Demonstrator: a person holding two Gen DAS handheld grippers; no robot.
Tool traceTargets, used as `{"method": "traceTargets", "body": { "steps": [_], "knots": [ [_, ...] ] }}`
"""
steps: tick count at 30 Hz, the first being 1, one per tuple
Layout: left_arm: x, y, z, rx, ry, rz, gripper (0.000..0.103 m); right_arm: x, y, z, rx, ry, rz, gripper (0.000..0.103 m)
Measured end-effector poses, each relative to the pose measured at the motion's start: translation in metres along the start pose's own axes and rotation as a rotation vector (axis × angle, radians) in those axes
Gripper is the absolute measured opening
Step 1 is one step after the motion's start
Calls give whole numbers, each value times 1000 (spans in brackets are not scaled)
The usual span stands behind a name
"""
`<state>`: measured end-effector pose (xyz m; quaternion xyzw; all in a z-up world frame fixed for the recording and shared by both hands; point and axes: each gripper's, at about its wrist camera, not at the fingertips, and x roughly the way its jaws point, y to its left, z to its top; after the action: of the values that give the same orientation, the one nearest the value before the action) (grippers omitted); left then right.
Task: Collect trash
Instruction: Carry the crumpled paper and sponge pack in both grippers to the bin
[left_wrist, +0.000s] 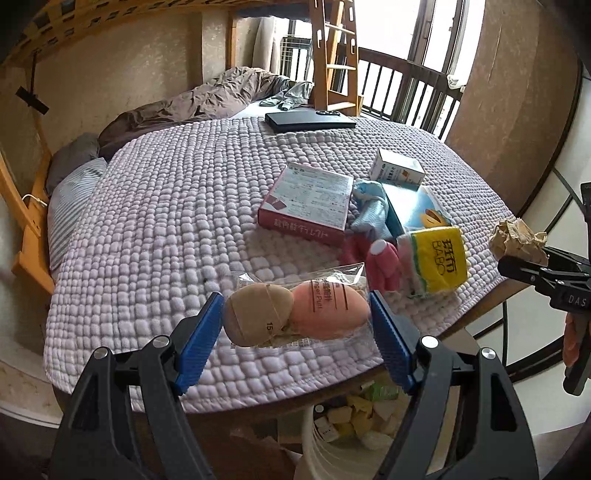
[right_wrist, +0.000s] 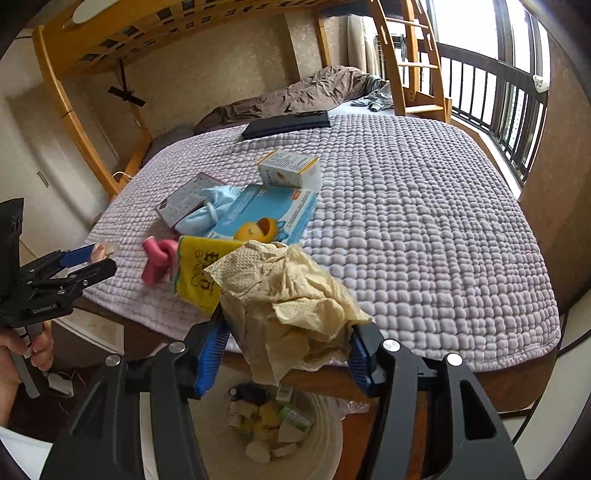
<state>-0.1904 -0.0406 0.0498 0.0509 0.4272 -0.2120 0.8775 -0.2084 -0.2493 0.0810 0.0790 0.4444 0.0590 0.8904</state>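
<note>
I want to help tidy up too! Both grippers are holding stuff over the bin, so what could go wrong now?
1. The crumpled paper hangs loosely out of the right gripper; it could slip early and miss the bin.
2. The left gripper holds the slippery sponge packet above the bed's edge, not clearly above the bin, so dropping it now might land it on the bed or floor.

1. The yellow sponge pack (left_wrist: 441, 258) reads "BABO".
2. The clear puff packet (left_wrist: 295, 310) shows "Puff" and "15".
3. The right gripper (left_wrist: 524, 264) body carries the letters "DAS".
</note>
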Motion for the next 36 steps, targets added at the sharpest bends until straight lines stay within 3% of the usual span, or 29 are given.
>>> {"method": "traceTargets", "body": {
  "steps": [17,36],
  "knots": [
    [-7,-32,-19,19,44,-35,79,-11,20,-26,-30,64,57,56],
    [-8,-65,-51,112,123,-88,79,-15,35,-61,-41,158,104,56]
  ]
}}
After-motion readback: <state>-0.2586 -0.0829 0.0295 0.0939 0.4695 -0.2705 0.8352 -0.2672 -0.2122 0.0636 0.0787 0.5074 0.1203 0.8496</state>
